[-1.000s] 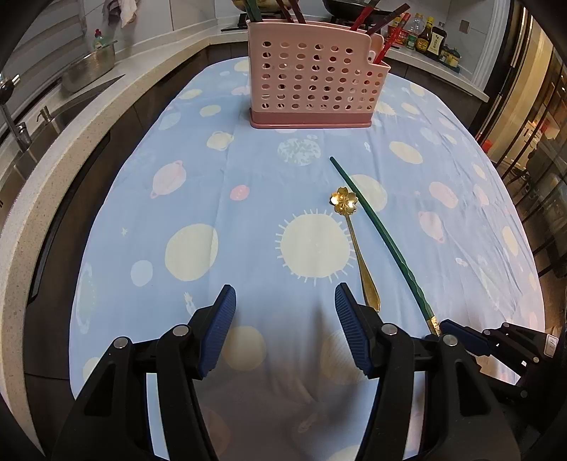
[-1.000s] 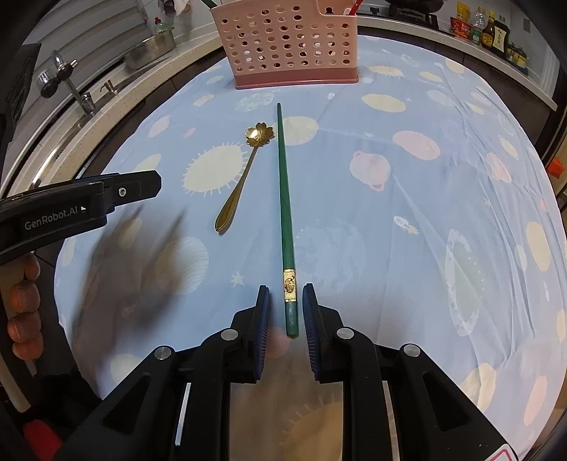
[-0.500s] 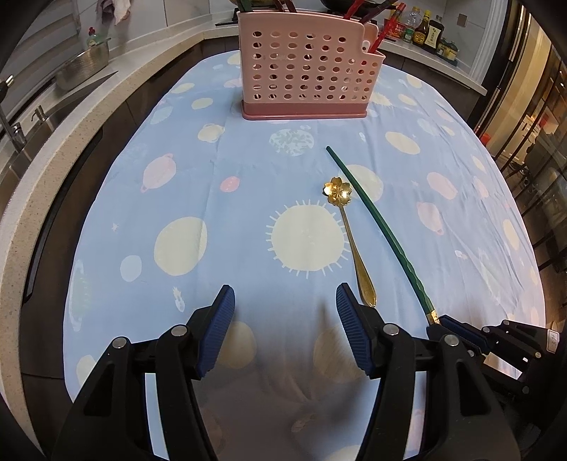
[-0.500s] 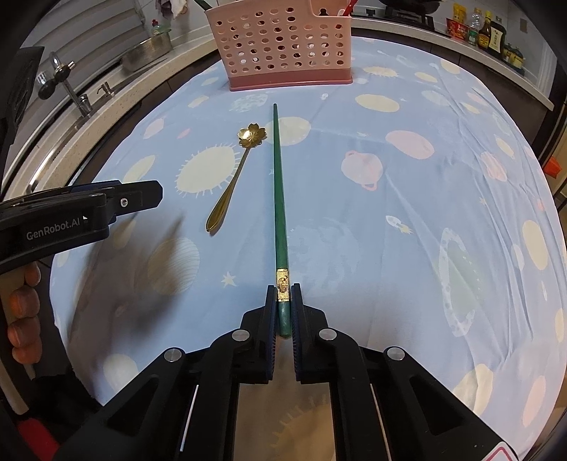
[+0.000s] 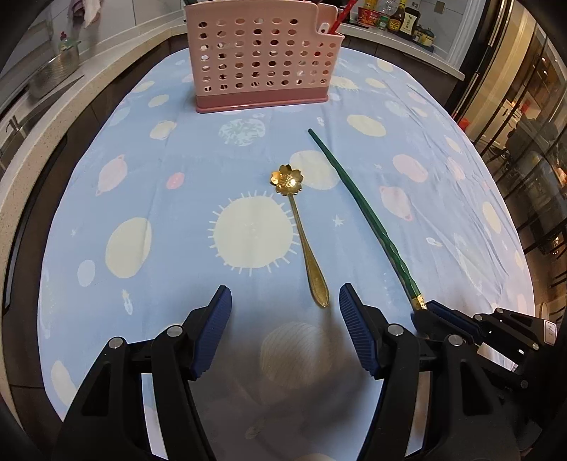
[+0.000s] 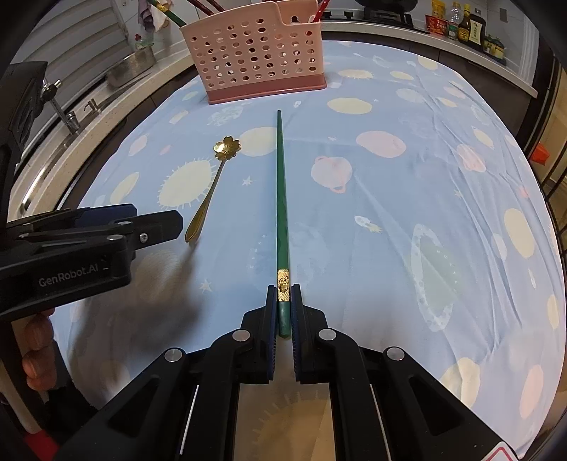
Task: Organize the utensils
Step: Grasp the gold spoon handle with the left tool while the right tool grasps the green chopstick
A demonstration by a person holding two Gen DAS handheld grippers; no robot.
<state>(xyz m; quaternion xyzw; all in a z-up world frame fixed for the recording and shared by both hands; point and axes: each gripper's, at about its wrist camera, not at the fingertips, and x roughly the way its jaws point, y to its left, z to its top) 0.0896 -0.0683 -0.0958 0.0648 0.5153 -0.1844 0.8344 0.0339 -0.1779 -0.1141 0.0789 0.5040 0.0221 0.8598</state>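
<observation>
A green chopstick [image 6: 281,198] with a gold band lies on the blue planet-print cloth [image 6: 407,220], pointing at the pink holed utensil basket [image 6: 253,58]. My right gripper [image 6: 283,294] is shut on its near end, by the gold band. The same chopstick [image 5: 365,209] runs to the right gripper [image 5: 423,312] in the left wrist view. A gold spoon with a flower-shaped bowl [image 5: 301,234] lies left of it. My left gripper [image 5: 285,301] stands open, its blue pads to either side of the spoon's handle tip without touching. The left gripper [image 6: 159,227] shows beside the spoon [image 6: 212,184] in the right wrist view.
The basket [image 5: 264,56] at the far end holds red and dark chopsticks. A counter with a sink, tap [image 6: 58,103] and metal pot [image 6: 131,65] runs along the left. Sauce bottles [image 5: 393,17] stand on the back counter. A hand [image 6: 35,351] holds the left gripper.
My right gripper has shut on the chopstick's near end. My left gripper has moved forward and to the right, so the spoon's handle tip now lies between its open fingers.
</observation>
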